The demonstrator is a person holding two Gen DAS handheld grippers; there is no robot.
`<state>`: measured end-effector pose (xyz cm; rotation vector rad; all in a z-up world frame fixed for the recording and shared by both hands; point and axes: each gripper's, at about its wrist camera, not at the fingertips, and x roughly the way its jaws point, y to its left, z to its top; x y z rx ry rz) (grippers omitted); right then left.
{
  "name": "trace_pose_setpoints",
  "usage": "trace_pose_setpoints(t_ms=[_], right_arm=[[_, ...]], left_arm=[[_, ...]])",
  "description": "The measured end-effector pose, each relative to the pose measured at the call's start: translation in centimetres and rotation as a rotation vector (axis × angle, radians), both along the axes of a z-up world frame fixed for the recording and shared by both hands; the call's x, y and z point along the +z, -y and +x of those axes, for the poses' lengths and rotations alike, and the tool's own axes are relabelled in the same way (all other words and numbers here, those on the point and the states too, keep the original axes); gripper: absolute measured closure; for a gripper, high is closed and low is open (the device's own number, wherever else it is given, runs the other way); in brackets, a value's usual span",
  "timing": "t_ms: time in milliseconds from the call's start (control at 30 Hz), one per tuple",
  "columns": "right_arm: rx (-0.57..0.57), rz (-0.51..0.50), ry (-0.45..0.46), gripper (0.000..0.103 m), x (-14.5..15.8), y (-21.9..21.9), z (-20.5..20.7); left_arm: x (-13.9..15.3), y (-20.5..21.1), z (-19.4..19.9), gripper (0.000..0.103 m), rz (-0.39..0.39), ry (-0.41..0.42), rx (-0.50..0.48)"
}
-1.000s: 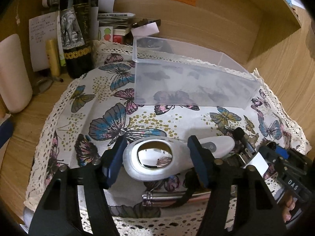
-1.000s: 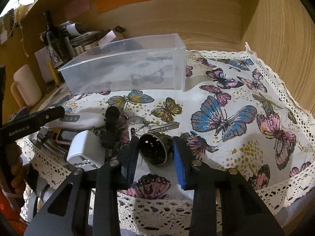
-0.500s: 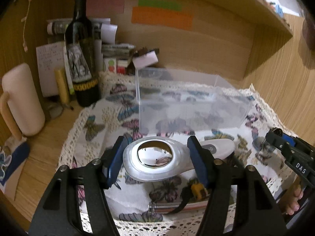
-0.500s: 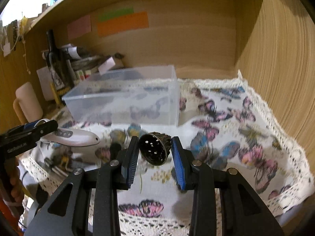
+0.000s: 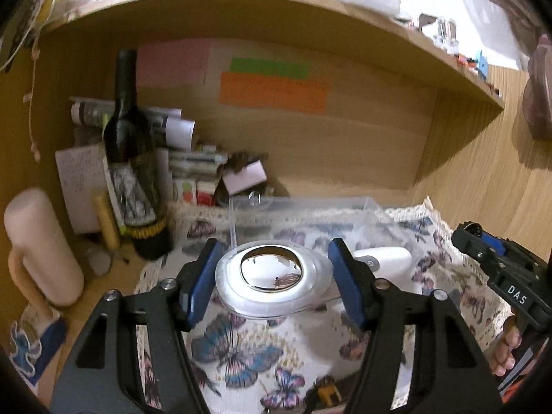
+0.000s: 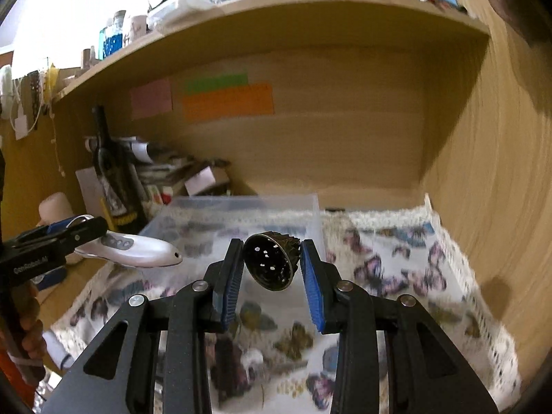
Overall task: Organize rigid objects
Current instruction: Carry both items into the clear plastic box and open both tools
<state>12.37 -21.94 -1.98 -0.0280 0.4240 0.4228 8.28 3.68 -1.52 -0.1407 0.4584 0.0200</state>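
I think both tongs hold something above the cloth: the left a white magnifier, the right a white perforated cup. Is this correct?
Not quite: the perforated cup in the right tongs is dark, as the right wrist view shows. The left tongs do hold a white magnifier.

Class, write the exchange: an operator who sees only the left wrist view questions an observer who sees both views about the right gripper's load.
Operator: What does the right gripper hold?
Observer: A dark perforated cup, clamped between its fingers.
Operator: Is it resting on the cloth?
Observer: No, it is lifted clear of it, with the clear box behind it.
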Motion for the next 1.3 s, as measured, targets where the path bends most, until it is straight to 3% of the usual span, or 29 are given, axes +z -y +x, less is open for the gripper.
trace_pose_setpoints(t_ms=[200, 367, 567, 867, 1300], right_arm=[[0.003, -0.03, 0.036, 0.072, 1.7, -1.6, 2.5], [0.008, -0.048, 0.009, 0.072, 1.9, -2.6, 5.6], [0.012, -0.097, -0.069, 0.072, -0.1, -4.0, 9.4], [0.025, -0.161, -0.228, 0.072, -4.6, -5.3, 13.5], [0.033, -0.212, -0.286, 0.072, -6.3, -6.1, 14.3]], left_arm=[[1.1, -0.3, 3.4, 0.04, -0.026, -0.013, -0.014], [0.3, -0.2, 7.3, 0.04, -0.038, -0.077, -0.008], [-1.8, 0.8, 11.2, 0.04, 0.003, -0.158, -0.02], [-4.5, 2.3, 14.1, 0.04, 0.053, -0.245, -0.063], [-6.7, 2.1, 15.8, 0.04, 0.027, -0.339, -0.09]])
